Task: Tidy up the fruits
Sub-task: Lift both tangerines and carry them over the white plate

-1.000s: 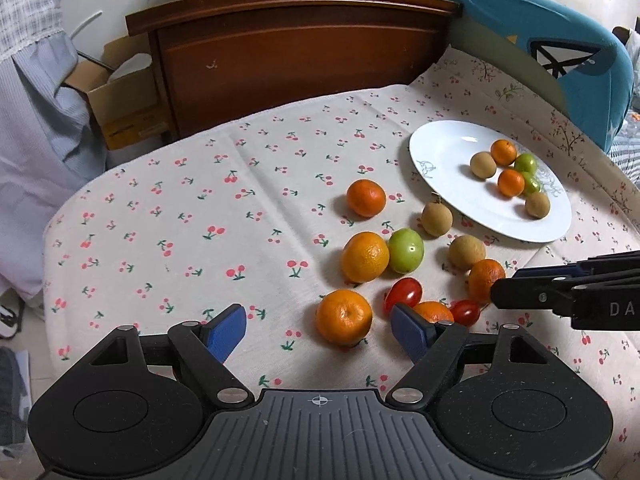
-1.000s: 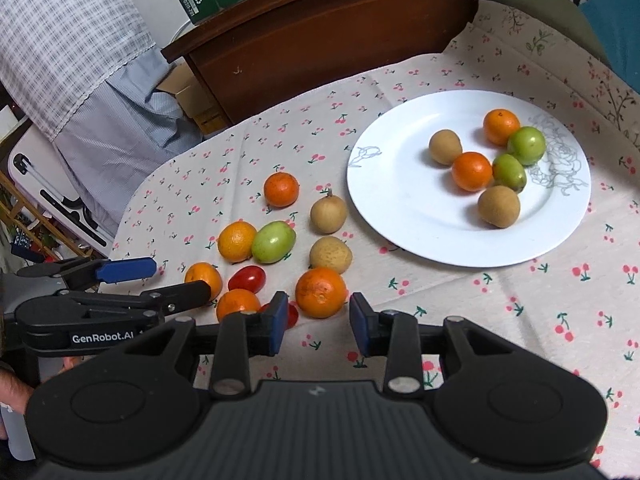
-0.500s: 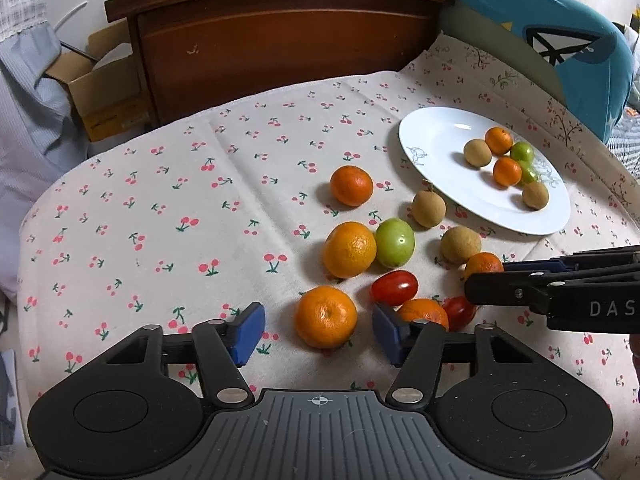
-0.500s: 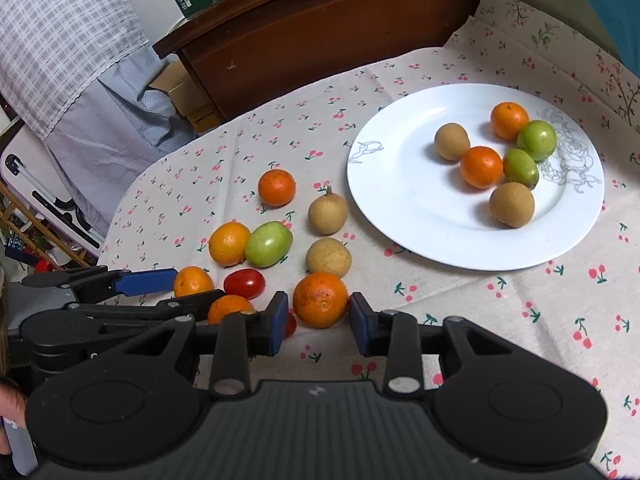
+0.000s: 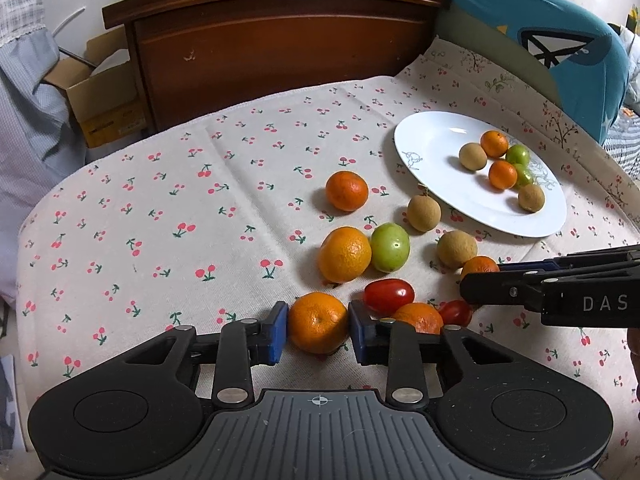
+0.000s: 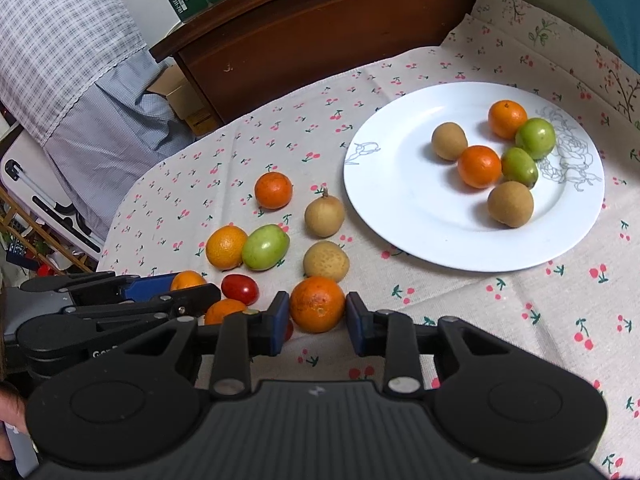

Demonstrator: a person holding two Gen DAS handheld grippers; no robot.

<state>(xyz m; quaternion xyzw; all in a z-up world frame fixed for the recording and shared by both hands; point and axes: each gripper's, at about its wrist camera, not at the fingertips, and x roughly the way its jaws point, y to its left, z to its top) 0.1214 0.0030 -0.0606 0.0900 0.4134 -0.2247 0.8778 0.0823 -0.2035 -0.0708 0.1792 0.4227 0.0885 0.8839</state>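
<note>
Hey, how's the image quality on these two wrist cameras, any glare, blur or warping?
Left wrist view: sharp, soft even light, faint shadows under the fruit, a small glare spot on the white plate, fisheye bending the wooden headboard and dark corners. Right wrist view: equally sharp, no motion blur, little glare on the plate, the same edge warping.

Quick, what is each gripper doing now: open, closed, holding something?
Left gripper: jaws just closed on an orange lying on the cloth.
Right gripper: jaws just closed on another orange, also on the cloth.
</note>
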